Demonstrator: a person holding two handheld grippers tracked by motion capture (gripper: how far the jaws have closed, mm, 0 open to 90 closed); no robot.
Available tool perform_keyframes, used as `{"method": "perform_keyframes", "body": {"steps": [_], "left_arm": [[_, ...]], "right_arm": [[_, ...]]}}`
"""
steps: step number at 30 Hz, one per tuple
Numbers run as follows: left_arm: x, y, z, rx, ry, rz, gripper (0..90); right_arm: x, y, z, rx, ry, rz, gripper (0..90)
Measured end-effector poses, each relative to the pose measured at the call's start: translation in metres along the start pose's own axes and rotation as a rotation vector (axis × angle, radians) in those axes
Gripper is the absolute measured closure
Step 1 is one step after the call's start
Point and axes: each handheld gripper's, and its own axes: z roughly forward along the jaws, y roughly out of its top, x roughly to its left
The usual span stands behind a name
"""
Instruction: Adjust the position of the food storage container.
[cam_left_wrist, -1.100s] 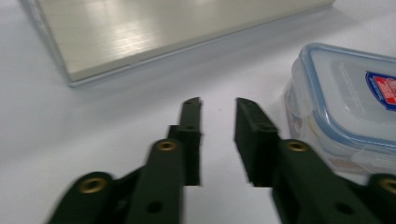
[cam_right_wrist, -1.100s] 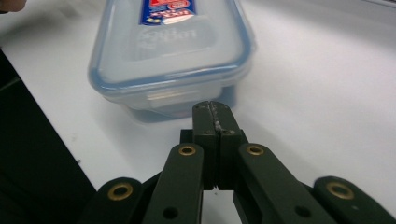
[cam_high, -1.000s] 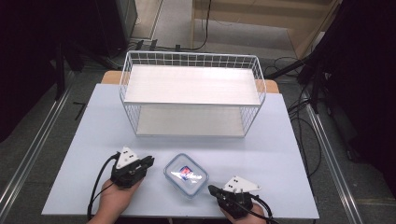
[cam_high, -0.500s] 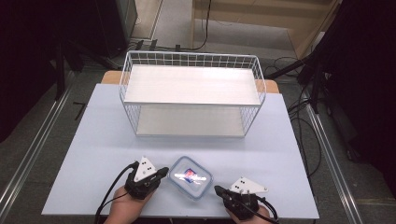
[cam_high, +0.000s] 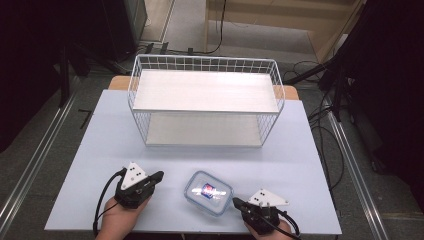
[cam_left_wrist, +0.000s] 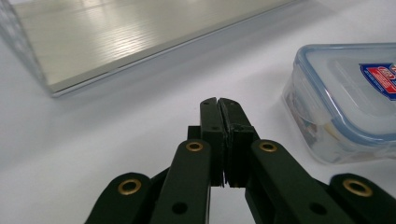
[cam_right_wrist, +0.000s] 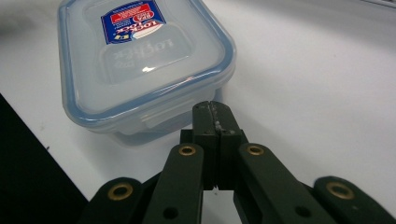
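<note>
Pale blue surface (cam_high: 90, 150) carries a white wire two-tier rack (cam_high: 205, 105) at the back. Near my edge lies a clear rectangular lidded plastic container (cam_high: 209, 192), long axis slanting left-right, between my left tongs (cam_high: 156, 176) and right tongs (cam_high: 236, 202), both clenched empty.

I noted a glossy clear plastic container (cam_high: 208, 192), white wire rack (cam_high: 205, 102) with smooth sheened shelves, matt pale table (cam_high: 100, 135), matt black jaws.

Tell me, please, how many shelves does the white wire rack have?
2. The rack holds an upper shelf and a lower shelf directly beneath it.
</note>
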Motion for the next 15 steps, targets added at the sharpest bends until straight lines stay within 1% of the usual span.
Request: {"method": "perform_keyframes", "body": {"steps": [1,2,3,4,5,7,8,9,10,11,13,15], "left_arm": [[0.002,-0.002,-0.002,-0.002,0.003,-0.006,89.5],[0.002,-0.002,-0.002,-0.002,0.003,-0.006,89.5],[0.004,-0.006,-0.004,0.004,0.018,-0.011,89.5],[0.004,-0.006,-0.004,0.004,0.018,-0.011,89.6],[0.006,-0.011,-0.007,0.012,0.025,-0.016,90.0],[0.007,-0.015,-0.009,0.018,0.029,-0.024,90.0],[0.007,-0.017,-0.010,0.030,0.028,-0.026,90.0],[0.006,-0.019,-0.009,0.034,0.020,-0.032,90.0],[0.006,-0.019,-0.009,0.034,0.020,-0.032,90.0],[0.001,-0.021,-0.006,0.043,0.006,-0.021,90.0],[-0.005,-0.021,-0.002,0.046,-0.012,-0.010,90.0],[-0.011,-0.019,0.003,0.056,-0.029,0.008,90.0]], "right_arm": [[0.001,0.005,0.006,0.000,0.004,0.003,90.0],[0.001,0.005,0.006,0.000,0.004,0.003,90.0],[0.002,0.011,0.013,-0.005,0.005,-0.005,90.0],[0.002,0.011,0.013,-0.005,0.005,-0.005,90.0],[0.003,0.021,0.022,-0.012,0.008,-0.014,90.0],[0.002,0.030,0.030,-0.027,0.014,-0.017,90.0],[0.002,0.033,0.033,-0.031,0.018,-0.017,90.0],[0.002,0.037,0.038,-0.035,0.022,-0.017,90.0],[0.002,0.037,0.038,-0.035,0.022,-0.017,90.0],[0.000,0.040,0.043,-0.034,0.021,-0.015,90.0],[-0.003,0.039,0.042,-0.034,0.014,-0.012,90.0],[-0.008,0.037,0.038,-0.041,0.009,0.003,90.0]]}}
